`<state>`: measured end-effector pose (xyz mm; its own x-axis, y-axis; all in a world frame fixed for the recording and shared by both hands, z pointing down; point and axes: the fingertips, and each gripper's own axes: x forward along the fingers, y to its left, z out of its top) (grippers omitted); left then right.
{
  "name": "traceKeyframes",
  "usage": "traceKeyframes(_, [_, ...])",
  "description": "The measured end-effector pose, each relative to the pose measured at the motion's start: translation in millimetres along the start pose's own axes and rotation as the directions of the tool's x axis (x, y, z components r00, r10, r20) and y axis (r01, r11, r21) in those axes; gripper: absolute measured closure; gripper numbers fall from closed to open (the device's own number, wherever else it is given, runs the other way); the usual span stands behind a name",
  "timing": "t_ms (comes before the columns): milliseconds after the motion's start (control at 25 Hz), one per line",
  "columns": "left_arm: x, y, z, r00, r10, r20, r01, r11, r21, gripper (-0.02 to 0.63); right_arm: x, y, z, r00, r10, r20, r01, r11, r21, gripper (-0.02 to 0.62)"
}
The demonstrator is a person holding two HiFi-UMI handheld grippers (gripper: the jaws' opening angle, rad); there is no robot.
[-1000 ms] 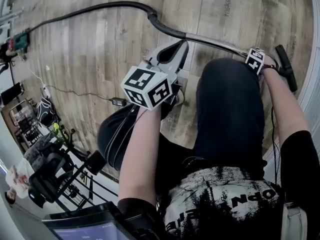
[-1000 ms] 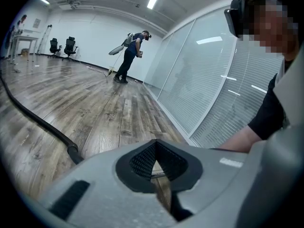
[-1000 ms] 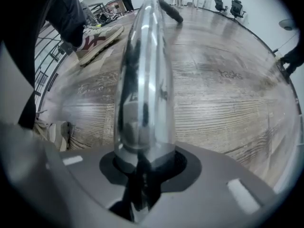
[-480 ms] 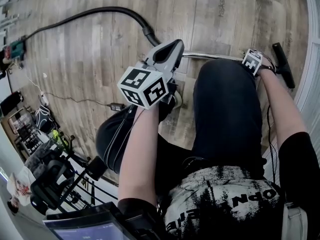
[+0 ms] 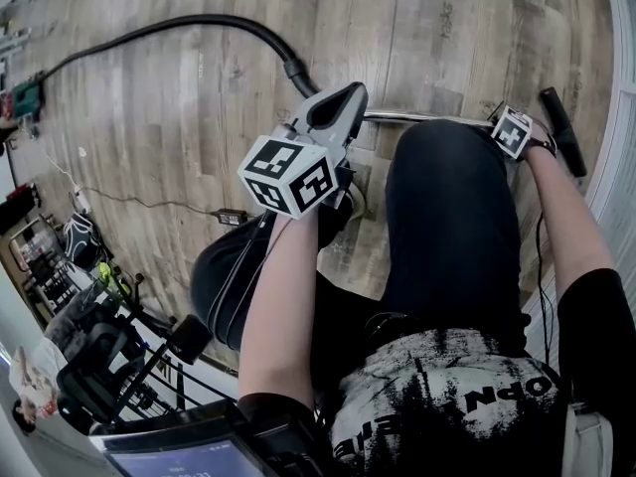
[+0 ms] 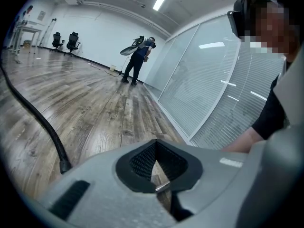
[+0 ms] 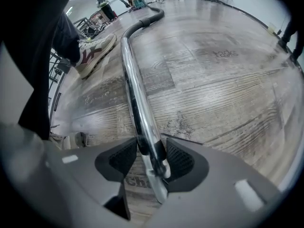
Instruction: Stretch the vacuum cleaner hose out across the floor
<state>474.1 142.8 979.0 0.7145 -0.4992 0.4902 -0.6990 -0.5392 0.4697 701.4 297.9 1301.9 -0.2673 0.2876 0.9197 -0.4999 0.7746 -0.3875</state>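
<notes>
Head view: the black hose [image 5: 199,20] curves over the floor [image 5: 149,127] from 10 o'clock toward the middle and joins a shiny tube [image 5: 427,117], which runs to the right claw [image 5: 509,127] at 2 o'clock. The left claw [image 5: 338,102] hovers idle by the joint, probably leaving the pull to the other hand. Left gripper view: its jaws are together, empty. Right gripper view: the jaws have just been closing a little, yet stand apart around the tube without pressing, perhaps for a new grip.
</notes>
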Motion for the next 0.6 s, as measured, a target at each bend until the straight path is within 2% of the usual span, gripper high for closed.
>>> traceKeyframes(120, [-2, 16, 2, 1.0, -0.009, -0.002, 0.009, 1.0, 0.0, 0.606, -4, 2, -4, 1.0, -0.001, -0.028, 0.002, 1.0, 0.02, 0.399])
traceKeyframes(200, [-2, 26, 8, 1.0, -0.022, -0.013, 0.022, 1.0, 0.01, 0.606, -14, -1, -3, 0.998, -0.035, -0.058, 0.037, 0.999, 0.024, 0.41])
traceKeyframes(240, [-3, 29, 12, 0.999, -0.031, -0.025, 0.031, 0.999, 0.023, 0.606, -23, -4, -1, 0.995, -0.064, -0.07, 0.066, 0.998, 0.026, 0.437])
traceKeyframes(280, [-4, 30, 18, 0.998, -0.042, -0.04, 0.043, 0.998, 0.043, 0.606, -34, -5, 0, 0.993, -0.087, -0.081, 0.091, 0.995, 0.039, 0.491])
traceKeyframes(320, [-6, 30, 24, 0.997, -0.053, -0.057, 0.057, 0.996, 0.068, 0.606, -44, -2, 1, 0.992, -0.088, -0.086, 0.094, 0.993, 0.071, 0.527])
traceKeyframes(440, [-26, 23, 53, 0.992, -0.083, -0.096, 0.095, 0.987, 0.133, 0.606, -89, 14, 23, 0.995, -0.098, -0.037, 0.102, 0.984, 0.148, 0.589])
traceKeyframes(520, [-49, 16, 76, 0.99, -0.093, -0.11, 0.11, 0.982, 0.153, 0.606, -131, 22, 53, 0.99, -0.143, 0.018, 0.139, 0.979, 0.147, 0.589])
traceKeyframes(600, [-77, 3, 97, 0.988, -0.097, -0.124, 0.118, 0.978, 0.171, 0.606, -177, 45, 84, 0.984, -0.156, 0.082, 0.142, 0.979, 0.147, 0.589])
